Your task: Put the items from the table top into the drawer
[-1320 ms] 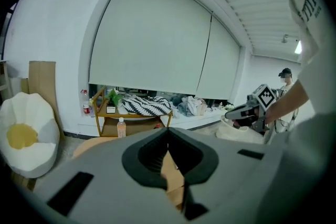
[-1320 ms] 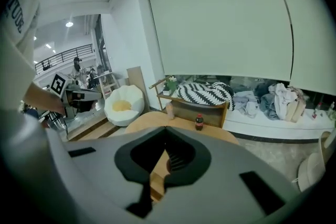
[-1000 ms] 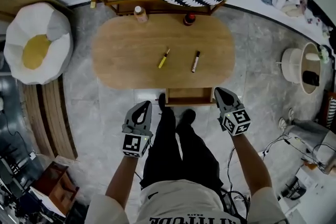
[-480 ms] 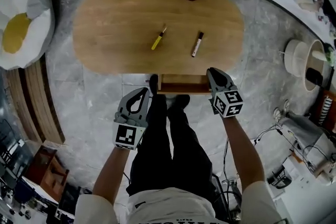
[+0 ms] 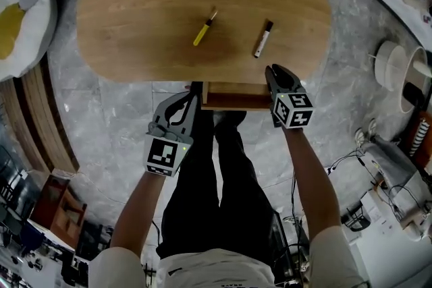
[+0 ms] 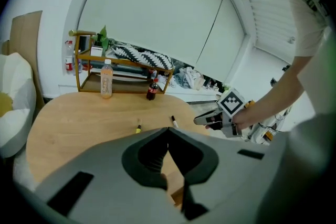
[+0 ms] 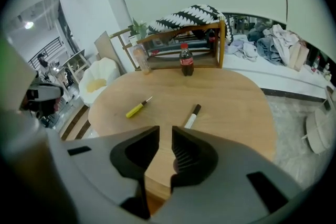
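Flanking the drawer (image 5: pixel 233 102), right gripper (image 5: pixel 274 71) (empty) has just been opening, left gripper (image 5: pixel 193 95) clenched empty; dark bottle (image 7: pixel 185 60) label unreadable.

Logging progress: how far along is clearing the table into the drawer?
Done: drawer already juts out. In hand: nothing; right gripper fingers have just been opening, empty, near the drawer. To do: yellow screwdriver and marker lie on the table.

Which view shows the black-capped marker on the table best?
The head view: from above, the marker lies whole and unobstructed on the table. The right gripper view shows the marker closer but foreshortened; the left gripper view shows it small and distant.
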